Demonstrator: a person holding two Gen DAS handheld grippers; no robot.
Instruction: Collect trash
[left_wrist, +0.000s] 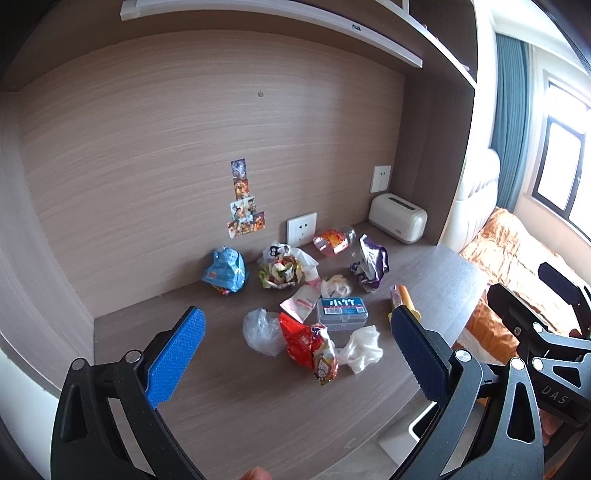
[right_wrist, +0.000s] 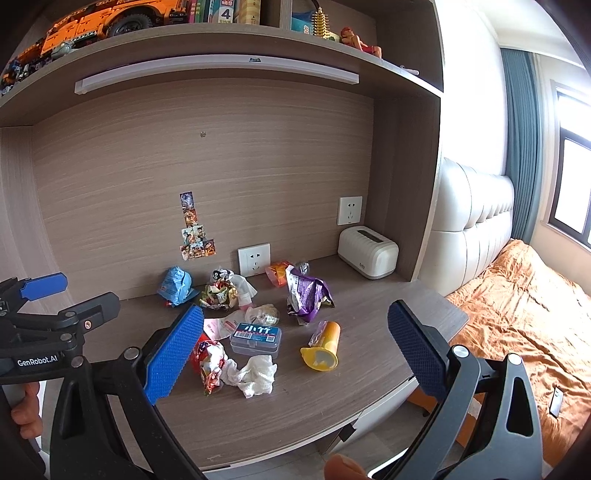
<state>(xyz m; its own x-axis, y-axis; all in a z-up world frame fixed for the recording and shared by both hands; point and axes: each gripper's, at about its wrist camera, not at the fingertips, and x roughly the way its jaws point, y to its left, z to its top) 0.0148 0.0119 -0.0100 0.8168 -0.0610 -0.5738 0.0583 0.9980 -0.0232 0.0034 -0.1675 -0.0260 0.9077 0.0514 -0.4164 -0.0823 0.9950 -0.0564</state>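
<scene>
Trash lies scattered mid-surface (right_wrist: 295, 406): a red snack wrapper (left_wrist: 308, 345), a crumpled tissue (right_wrist: 255, 374), a purple bag (right_wrist: 306, 295) and a yellow cup (right_wrist: 323, 349) tipped over. A clear box (right_wrist: 256, 338) is seen among them, labelled "小竹". Both the left gripper (left_wrist: 295, 354) and the right gripper (right_wrist: 295, 354) are held above, fingers spread, nothing grasped. "GenRobot.AI" is read on the left gripper.

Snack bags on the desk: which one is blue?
The blue bag at the far left by the back wall. The other snack bags are purple, red or orange.

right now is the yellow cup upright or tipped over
Tipped over: the yellow cup lies on its side on the desk, open mouth facing the camera.
</scene>
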